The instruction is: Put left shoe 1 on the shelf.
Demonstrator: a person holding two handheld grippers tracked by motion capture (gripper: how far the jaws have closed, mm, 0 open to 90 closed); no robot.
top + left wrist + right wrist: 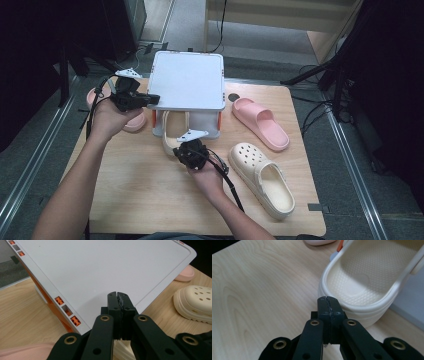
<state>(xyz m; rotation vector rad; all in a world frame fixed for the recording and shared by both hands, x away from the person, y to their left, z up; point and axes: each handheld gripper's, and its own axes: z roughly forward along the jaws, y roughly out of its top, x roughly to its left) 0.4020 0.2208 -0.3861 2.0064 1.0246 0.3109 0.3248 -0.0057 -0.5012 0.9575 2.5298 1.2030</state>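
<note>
Closest in, the right gripper point(328, 305) is clenched on nothing, its tips at the heel rim of the cream clog point(362, 287), whose long axis runs ahead under the white shelf point(187, 80); the left gripper point(119, 302), clenched empty, steadies that shelf's top

The rack point(187, 80) is pale grey with orange clips. Two clogs point(262, 177) are cream, one dotted with holes; two slides point(260, 122) are pink. The table point(135, 195) is light woodgrain.
</note>
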